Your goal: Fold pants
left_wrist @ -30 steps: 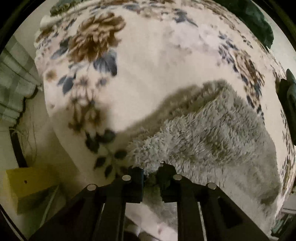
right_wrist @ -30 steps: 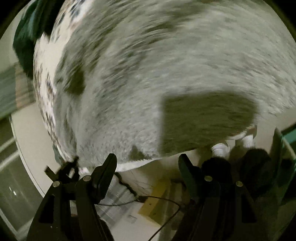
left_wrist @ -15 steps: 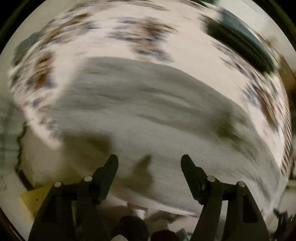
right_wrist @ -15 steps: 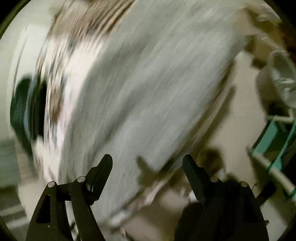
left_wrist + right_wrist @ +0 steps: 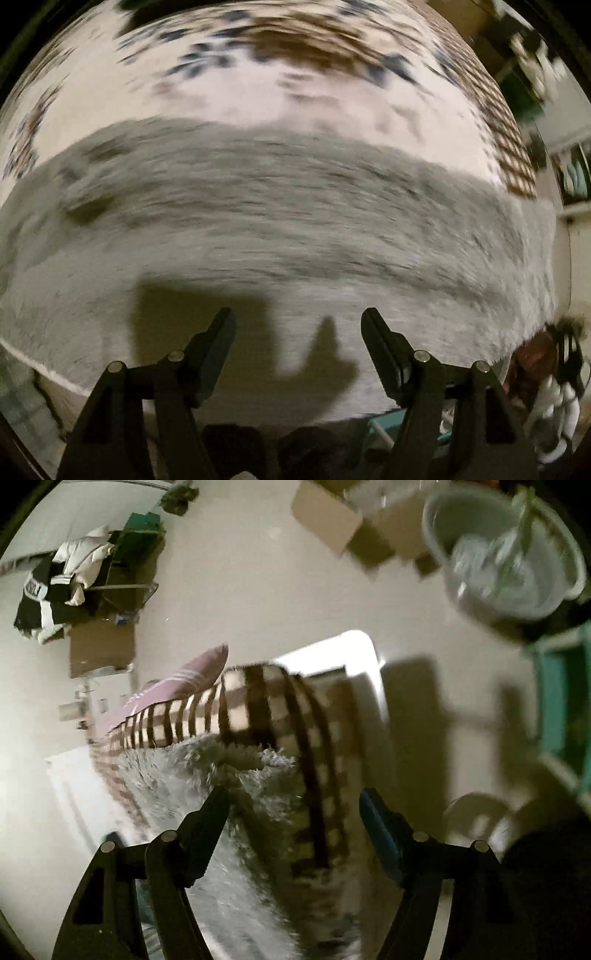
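Observation:
The grey fluffy pants (image 5: 280,221) lie spread across a floral blanket (image 5: 280,92) in the left wrist view, blurred by motion. My left gripper (image 5: 298,321) is open and empty above their near edge, with its shadow on the fabric. In the right wrist view my right gripper (image 5: 293,801) is open and empty over one end of the pants (image 5: 236,775), beside a brown checked cover (image 5: 258,701).
A pink striped pillow (image 5: 177,686) lies past the checked cover. Cardboard boxes (image 5: 343,520), a white basin (image 5: 506,554), a teal rack (image 5: 561,698) and a pile of clothes (image 5: 70,579) stand on the floor around the bed.
My left gripper let go of the pants edge and opened, then pulled back over the spread fabric. My right gripper stayed open and swung toward the pants' end and the room.

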### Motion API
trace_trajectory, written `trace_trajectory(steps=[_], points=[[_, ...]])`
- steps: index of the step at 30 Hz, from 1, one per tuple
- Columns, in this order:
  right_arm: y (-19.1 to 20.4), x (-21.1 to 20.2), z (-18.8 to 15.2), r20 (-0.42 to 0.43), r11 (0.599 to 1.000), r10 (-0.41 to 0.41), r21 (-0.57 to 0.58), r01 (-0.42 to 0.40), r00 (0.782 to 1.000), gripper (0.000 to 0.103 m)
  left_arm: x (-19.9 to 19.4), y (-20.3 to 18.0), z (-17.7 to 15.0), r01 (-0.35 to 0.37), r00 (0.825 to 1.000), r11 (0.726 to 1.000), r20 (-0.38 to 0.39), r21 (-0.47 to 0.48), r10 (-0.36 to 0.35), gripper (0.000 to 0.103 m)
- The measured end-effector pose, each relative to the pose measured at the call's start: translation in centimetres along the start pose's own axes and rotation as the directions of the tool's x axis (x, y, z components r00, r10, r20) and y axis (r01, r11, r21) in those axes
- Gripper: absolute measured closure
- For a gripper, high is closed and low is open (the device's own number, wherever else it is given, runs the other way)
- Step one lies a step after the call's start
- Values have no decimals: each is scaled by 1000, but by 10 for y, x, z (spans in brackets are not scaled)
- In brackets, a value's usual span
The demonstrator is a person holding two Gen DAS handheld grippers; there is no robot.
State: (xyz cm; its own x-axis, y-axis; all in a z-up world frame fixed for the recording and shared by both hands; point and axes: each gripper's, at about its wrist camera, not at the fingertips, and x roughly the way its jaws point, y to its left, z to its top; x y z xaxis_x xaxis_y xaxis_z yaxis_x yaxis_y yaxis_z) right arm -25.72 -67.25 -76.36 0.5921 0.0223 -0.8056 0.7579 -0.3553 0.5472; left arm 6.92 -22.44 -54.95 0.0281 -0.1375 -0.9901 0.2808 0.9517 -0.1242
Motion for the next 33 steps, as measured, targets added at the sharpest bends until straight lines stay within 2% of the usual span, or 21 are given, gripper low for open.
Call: trace_trajectory(steps=[2,3,4,5,6,11,16,18,20,22,24,26,29,32,33], points=[[-3,20,-2,-31,999,36,24,-35,999,31,6,-19,1,-11,1000,999,-15,41,12,35],[-3,28,-1,-36,998,51,35,-50,998,53,9,-25,0,-18,1000,998,-20,56,19,35],[-1,35,1,-38,997,66,40,-65,997,80,12,-32,0,-28,999,997,-23,75,30,35],[4,38,-2,-26,998,65,27,-64,998,82,16,-39,0,-37,999,995,-26,92,39,35],[13,35,-4,12,999,50,-5,-50,999,89,19,-45,0,-46,998,994,-30,104,49,35],[54,18,3,109,989,15,-145,1,994,92,41,-58,-2,-63,995,991,-73,119,72,35],[74,29,14,103,969,-15,-243,39,995,92,54,-51,-9,-69,992,989,-93,131,81,35],[78,32,15,75,958,-8,-287,29,997,91,58,-53,-10,-69,992,989,-95,133,82,35],[75,31,17,48,954,-52,-294,64,997,83,60,-53,-10,-65,992,989,-101,130,79,35],[66,11,14,84,961,-51,-267,71,995,60,66,-49,2,-60,991,990,-107,126,74,35],[60,-11,8,122,969,-21,-241,50,992,52,68,-43,7,-55,992,992,-108,118,68,34],[59,-22,-1,106,973,32,-232,-6,994,48,68,-39,9,-56,992,992,-106,112,68,34],[63,-6,-10,27,967,64,-248,-55,998,48,70,-35,14,-56,992,992,-105,109,68,34],[72,19,-12,14,962,36,-270,-31,999,50,64,-37,11,-53,992,992,-105,115,65,34],[75,22,-13,32,960,29,-280,-19,999,75,62,-37,10,-50,992,992,-106,118,62,34]])
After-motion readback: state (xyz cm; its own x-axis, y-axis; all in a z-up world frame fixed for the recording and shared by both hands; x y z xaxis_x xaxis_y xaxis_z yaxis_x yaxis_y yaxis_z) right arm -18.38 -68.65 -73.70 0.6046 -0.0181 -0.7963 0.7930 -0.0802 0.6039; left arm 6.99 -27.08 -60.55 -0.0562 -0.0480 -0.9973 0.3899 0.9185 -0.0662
